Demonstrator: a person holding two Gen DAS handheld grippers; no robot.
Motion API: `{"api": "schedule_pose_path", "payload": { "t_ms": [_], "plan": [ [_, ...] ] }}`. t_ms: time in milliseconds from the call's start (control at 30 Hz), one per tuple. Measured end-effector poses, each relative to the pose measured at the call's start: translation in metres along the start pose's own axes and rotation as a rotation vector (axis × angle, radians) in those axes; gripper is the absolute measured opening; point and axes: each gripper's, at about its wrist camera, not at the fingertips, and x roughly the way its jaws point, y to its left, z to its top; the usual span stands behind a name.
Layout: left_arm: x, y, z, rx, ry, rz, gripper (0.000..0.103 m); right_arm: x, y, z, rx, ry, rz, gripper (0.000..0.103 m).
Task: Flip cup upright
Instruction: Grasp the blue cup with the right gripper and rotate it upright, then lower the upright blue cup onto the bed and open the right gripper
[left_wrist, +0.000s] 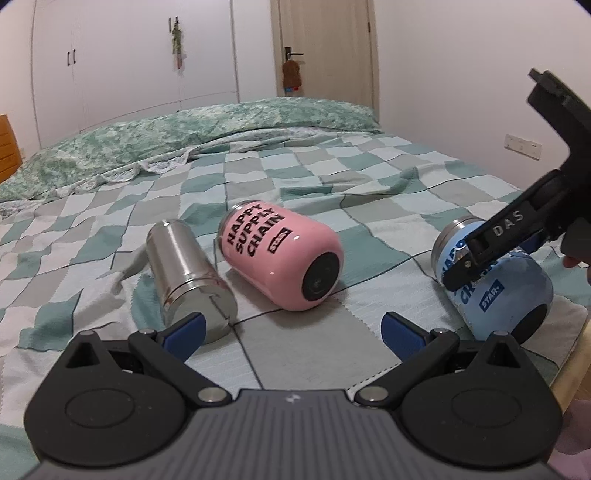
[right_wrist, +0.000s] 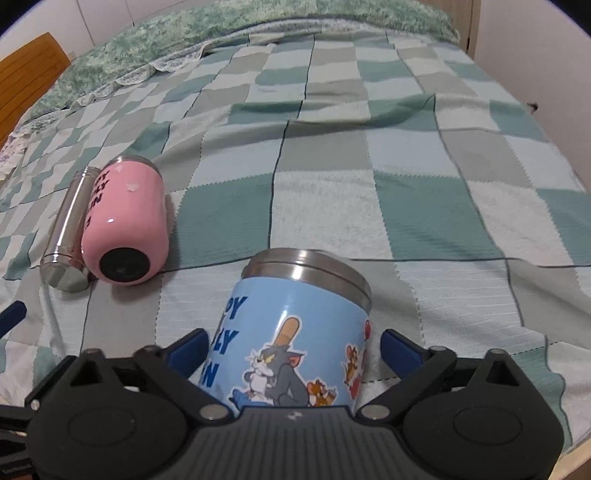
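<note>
The bed (left_wrist: 332, 177), spread with a green and grey checked blanket (right_wrist: 424, 206), takes up nearly everything, and three cups lie on their sides across it: a blue cup (right_wrist: 295, 332) nearest the front edge, a pink cup (left_wrist: 280, 254) in the middle, and a slim steel cup (left_wrist: 188, 273) just beside the pink one. The blue cup sits between the spread jaws of the right gripper (right_wrist: 291, 350), its steel rim pointing away from the wrist camera; whether the blue pads touch its wall I cannot tell, though a gap shows on the right side, so I judge it not yet pinched. The risk from here, as I see it, is the soft bedding: a round cup on a yielding, wrinkled blanket could roll away as the jaws close unevenly, and once turned up it may tip over again because the base has no firm footing. The glossy wall could also slip if gripped too near the base. From the left wrist view the right gripper comes down at a slant over the blue cup, while the left gripper (left_wrist: 291, 332) hovers low, jaws wide apart and holding nothing, pointed between the steel and pink cups
</note>
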Motion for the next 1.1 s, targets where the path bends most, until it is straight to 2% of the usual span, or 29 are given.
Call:
{"api": "schedule_pose_path", "payload": {
  "t_ms": [233, 433, 567, 633, 800, 900, 1000, 1100],
  "plan": [
    [0.007, -0.001, 0.001, 0.013, -0.025, -0.093, 0.103, 0.004, -0.004, 0.003, 0.002, 0.023, 0.046, 0.090],
    [0.008, -0.006, -0.001, 0.010, -0.015, -0.093, 0.103, -0.008, -0.005, -0.005, -0.029, -0.041, 0.103, 0.087],
    [-0.001, -0.010, 0.000, 0.008, -0.030, -0.093, 0.103, -0.030, -0.013, -0.023, -0.057, -0.156, 0.159, 0.085],
    [-0.007, -0.013, 0.001, -0.003, -0.038, -0.094, 0.103, -0.047, -0.016, -0.038, -0.090, -0.254, 0.175, 0.085],
    [-0.021, -0.027, 0.005, -0.025, -0.060, -0.093, 0.103, -0.081, -0.023, -0.075, -0.171, -0.503, 0.156, 0.083],
    [-0.028, -0.039, 0.008, -0.034, -0.071, -0.090, 0.103, -0.097, -0.035, -0.080, -0.204, -0.612, 0.119, 0.083],
    [-0.034, -0.051, 0.009, -0.041, -0.085, -0.080, 0.103, -0.107, -0.048, -0.076, -0.229, -0.677, 0.066, 0.083],
    [-0.037, -0.064, 0.010, -0.051, -0.088, -0.082, 0.103, -0.108, -0.069, -0.070, -0.236, -0.703, 0.011, 0.083]
  ]
}}
